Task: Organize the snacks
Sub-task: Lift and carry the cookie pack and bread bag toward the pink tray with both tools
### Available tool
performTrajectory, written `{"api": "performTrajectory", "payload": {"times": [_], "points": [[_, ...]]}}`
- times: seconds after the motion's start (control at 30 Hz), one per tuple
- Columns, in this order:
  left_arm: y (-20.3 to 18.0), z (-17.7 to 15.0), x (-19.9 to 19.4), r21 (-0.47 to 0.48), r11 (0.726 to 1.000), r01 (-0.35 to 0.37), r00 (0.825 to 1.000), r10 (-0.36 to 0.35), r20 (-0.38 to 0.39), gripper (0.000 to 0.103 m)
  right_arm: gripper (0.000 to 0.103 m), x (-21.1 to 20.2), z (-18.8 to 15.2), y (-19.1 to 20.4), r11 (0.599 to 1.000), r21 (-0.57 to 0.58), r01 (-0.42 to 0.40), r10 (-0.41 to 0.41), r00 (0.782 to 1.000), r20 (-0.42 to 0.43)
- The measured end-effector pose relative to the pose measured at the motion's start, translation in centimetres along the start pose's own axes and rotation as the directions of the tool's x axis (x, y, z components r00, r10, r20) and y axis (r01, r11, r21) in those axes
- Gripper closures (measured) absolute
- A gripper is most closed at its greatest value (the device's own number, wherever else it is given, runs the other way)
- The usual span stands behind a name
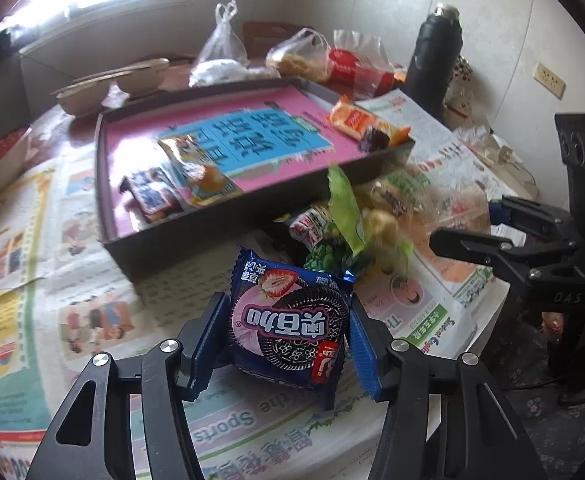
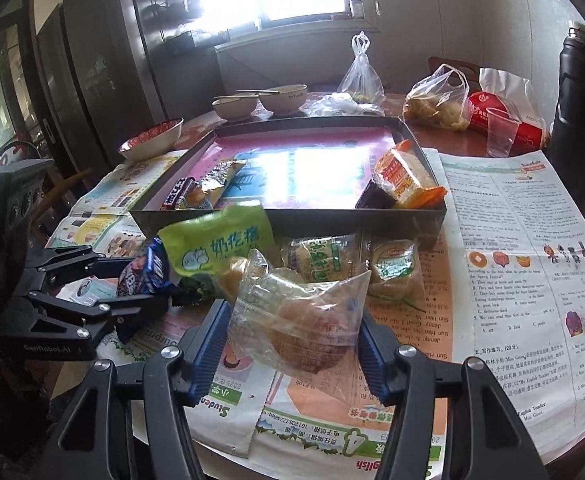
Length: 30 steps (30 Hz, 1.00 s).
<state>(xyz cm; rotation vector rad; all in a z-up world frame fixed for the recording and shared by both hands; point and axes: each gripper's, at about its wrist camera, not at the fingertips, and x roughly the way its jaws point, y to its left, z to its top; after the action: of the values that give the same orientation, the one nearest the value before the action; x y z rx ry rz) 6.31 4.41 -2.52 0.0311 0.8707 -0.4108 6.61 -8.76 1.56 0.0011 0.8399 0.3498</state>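
My left claw point(image 1: 288, 340) pinching blue strawberry cookie pack point(image 1: 290, 320) between both pads, my right claw point(image 2: 292, 340) clamped on clear-wrapped bun point(image 2: 300, 328), dark tray point(image 2: 228, 216) just beyond both claws, loose snack pile point(image 2: 324, 260) between claws and tray, newspaper-covered counter point(image 2: 512, 280) beneath

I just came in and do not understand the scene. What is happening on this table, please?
A person is sorting snacks with two hand-held tongs. The left tongs are closed on a blue cookie packet, and the right tongs are closed on a clear-wrapped bun. A few more wrapped snacks lie in a loose pile on the newspaper. The dark tray behind them already holds several packets at both ends.
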Motion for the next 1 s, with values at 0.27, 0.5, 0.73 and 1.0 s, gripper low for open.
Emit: {"api": "performTrajectory", "payload": {"times": [0.27, 0.5, 0.73, 1.0], "points": [[0.4, 0.3, -1.6, -0.021, 1.000, -0.017, 0.999, 0.018, 0.036, 0.045, 0.043, -0.3, 0.4, -0.4, 1.000, 0.017, 0.005, -0.005, 1.000, 0.012], [0.7, 0.8, -2.7, -0.034, 0.999, -0.011, 0.998, 0.014, 0.068, 0.045, 0.043, -0.6, 1.1, -0.6, 1.000, 0.027, 0.006, -0.007, 1.000, 0.030], [0.8, 1.3, -3.0, -0.051, 0.999, -0.015, 0.997, 0.019, 0.078, 0.045, 0.043, -0.6, 1.9, -0.5, 1.000, 0.021, 0.001, -0.002, 0.999, 0.042], [0.5, 2.0, -3.5, -0.054, 0.998, -0.013, 0.995, 0.018, 0.101, 0.045, 0.043, -0.6, 2.2, -0.8, 0.999, 0.030, -0.009, 0.007, 0.999, 0.048]]}}
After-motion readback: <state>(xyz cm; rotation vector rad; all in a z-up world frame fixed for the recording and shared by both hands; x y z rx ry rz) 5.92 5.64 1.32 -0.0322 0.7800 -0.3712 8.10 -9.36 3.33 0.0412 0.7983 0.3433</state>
